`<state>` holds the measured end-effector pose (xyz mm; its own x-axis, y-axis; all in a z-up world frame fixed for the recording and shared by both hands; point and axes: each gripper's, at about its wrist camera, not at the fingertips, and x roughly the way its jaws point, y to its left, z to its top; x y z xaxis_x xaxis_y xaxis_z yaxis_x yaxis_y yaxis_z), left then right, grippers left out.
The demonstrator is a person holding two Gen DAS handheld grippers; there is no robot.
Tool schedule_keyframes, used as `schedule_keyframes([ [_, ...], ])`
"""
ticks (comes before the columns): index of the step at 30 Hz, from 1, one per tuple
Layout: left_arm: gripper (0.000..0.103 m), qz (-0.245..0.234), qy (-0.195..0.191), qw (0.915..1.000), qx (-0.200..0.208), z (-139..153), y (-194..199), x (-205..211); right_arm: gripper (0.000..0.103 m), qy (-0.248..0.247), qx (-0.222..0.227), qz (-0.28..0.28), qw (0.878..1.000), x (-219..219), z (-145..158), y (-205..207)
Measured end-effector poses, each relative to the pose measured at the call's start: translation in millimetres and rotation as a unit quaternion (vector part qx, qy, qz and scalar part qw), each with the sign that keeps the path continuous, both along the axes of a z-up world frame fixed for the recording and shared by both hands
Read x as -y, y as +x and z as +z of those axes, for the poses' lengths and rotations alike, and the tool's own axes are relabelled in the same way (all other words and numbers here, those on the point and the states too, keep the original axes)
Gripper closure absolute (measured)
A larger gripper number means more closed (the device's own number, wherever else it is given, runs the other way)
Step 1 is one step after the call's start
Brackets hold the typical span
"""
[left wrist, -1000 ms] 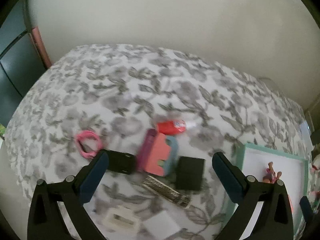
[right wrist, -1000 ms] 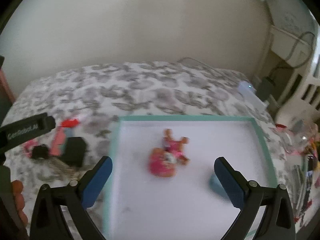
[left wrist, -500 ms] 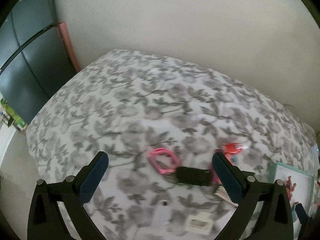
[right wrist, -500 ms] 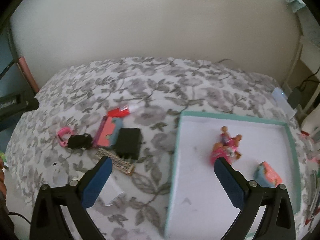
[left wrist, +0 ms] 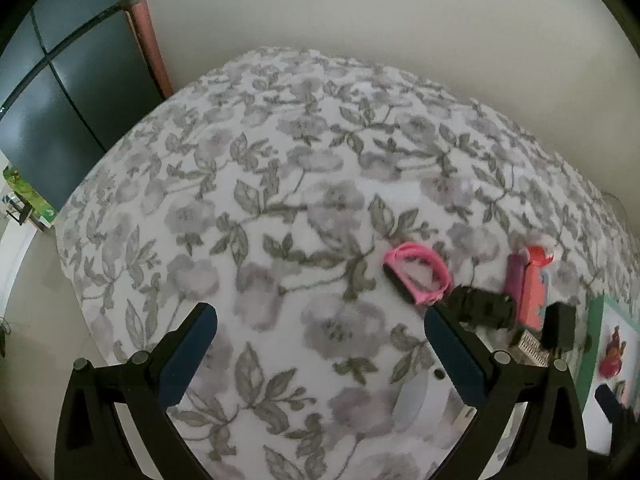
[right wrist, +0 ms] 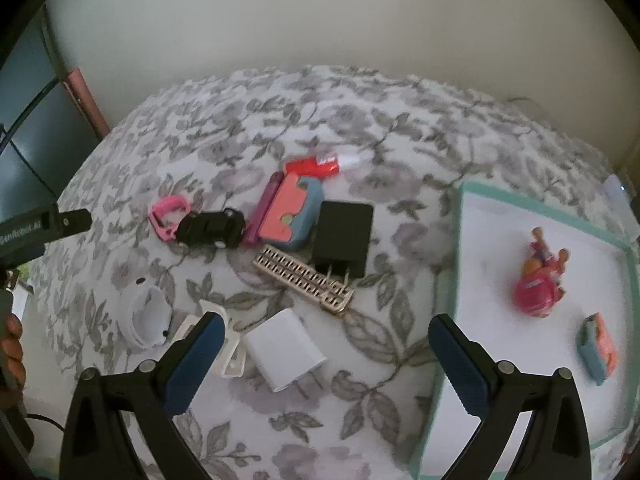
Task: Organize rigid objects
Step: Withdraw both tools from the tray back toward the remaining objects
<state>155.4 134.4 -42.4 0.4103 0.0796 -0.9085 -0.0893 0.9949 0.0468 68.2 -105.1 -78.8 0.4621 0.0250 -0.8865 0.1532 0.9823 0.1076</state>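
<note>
Small items lie scattered on a floral bedspread: a pink clip, a black toy car, a pink-and-blue case, a red tube, a black charger, a gold comb, a white charger and a white round device. A teal-rimmed tray on the right holds a pink doll toy and a small blue-and-pink case. My right gripper hangs open above the white charger. My left gripper is open over bare bedspread, left of the pink clip and the toy car.
A dark cabinet stands left of the bed. A plain wall runs behind it. The bed's left edge drops to a pale floor. A person's hand holds the left gripper's handle at the left edge of the right wrist view.
Both views swung left. The left gripper moved from above the item pile to bare bedspread. The right gripper moved from above the tray to above the white charger.
</note>
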Motion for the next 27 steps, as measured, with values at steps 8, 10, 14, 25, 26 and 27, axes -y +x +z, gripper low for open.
schedule_keyframes([
  [8,0.0,-0.03,-0.052,0.9971,-0.047,-26,-12,6,0.0,0.027,-0.017,0.03,0.999,-20,-15,5],
  [10,0.0,-0.035,-0.063,0.9958,-0.056,-32,-15,10,0.0,0.03,-0.018,0.038,0.999,-27,-16,6],
  [14,0.0,-0.043,-0.082,0.9935,-0.066,-39,-20,15,0.0,0.027,-0.025,0.051,0.998,-39,-23,8],
  [25,0.0,-0.058,-0.099,0.9903,-0.079,-47,-24,23,0.0,0.005,-0.015,0.056,0.998,-53,-26,12],
  [26,0.0,-0.061,-0.095,0.9905,-0.079,-47,-24,25,0.0,-0.003,-0.009,0.058,0.998,-54,-24,11],
  [27,0.0,-0.063,-0.094,0.9905,-0.078,-47,-24,26,0.0,-0.012,-0.006,0.061,0.998,-56,-23,11],
])
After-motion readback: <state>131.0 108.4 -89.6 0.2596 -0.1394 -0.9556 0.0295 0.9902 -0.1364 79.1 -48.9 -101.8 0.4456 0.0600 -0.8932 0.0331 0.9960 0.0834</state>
